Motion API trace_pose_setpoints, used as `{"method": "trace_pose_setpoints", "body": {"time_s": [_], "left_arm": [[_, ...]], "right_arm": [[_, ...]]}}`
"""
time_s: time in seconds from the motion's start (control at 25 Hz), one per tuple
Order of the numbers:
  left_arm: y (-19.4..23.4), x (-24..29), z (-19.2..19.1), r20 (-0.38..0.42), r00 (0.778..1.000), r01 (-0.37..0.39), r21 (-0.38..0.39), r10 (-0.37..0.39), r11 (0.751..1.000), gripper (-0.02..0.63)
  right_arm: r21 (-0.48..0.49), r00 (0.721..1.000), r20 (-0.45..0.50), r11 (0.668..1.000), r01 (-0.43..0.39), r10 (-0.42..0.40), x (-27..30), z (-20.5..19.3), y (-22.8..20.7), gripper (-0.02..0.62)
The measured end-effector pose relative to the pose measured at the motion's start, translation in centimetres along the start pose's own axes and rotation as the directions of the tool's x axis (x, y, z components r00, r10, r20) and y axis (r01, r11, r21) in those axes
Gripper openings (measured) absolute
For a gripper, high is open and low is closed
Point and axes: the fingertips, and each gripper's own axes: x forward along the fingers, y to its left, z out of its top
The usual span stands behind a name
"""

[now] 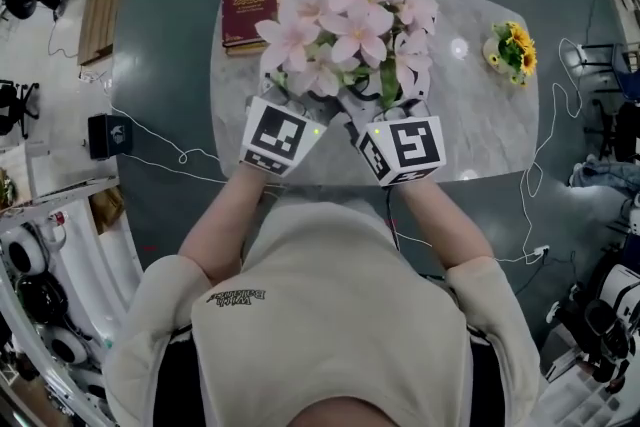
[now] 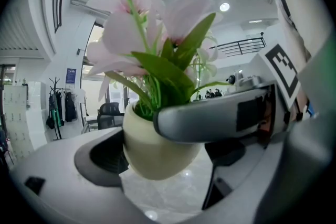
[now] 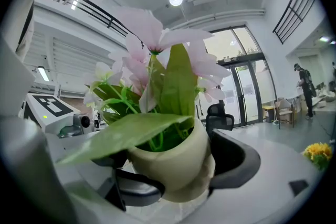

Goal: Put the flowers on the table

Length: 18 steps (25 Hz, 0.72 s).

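Looking down in the head view, we hold flowers (image 1: 345, 20) over the table (image 1: 480, 135) and should lower both sides evenly. The left gripper view adds the pot (image 2: 157, 157), hidden from above, clamped by our left gripper (image 2: 157, 139). The right gripper view shows our right gripper (image 3: 184, 176) clamping it too.

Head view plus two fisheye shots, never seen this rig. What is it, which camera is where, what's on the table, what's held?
No robot: a person holds a gripper in each hand. The head view is from a camera on their head, looking down; the other two ride on the left gripper and right gripper, looking along the fingers. Both grip one cream pot of pink flowers from opposite sides over a marble table. On it: a red book and a small sunflower pot.
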Motion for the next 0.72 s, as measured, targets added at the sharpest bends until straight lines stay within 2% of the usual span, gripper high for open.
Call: {"method": "trace_pose_setpoints", "body": {"time_s": [0.32, 0.72], "left_arm": [[3.6, 2.5, -0.7, 0.002, 1.000, -0.021, 0.041, 0.020, 0.999, 0.459], [7.7, 6.5, -4.3, -0.004, 0.999, -0.037, 0.053, 0.037, 0.998, 0.460]], "right_arm": [[-0.009, 1.000, 0.008, 1.000, -0.018, 0.018, 4.1, -0.4, -1.6, 0.508], [-0.004, 0.999, -0.025, 0.999, -0.033, 0.033, 9.5, -3.8, -4.3, 0.508]]}}
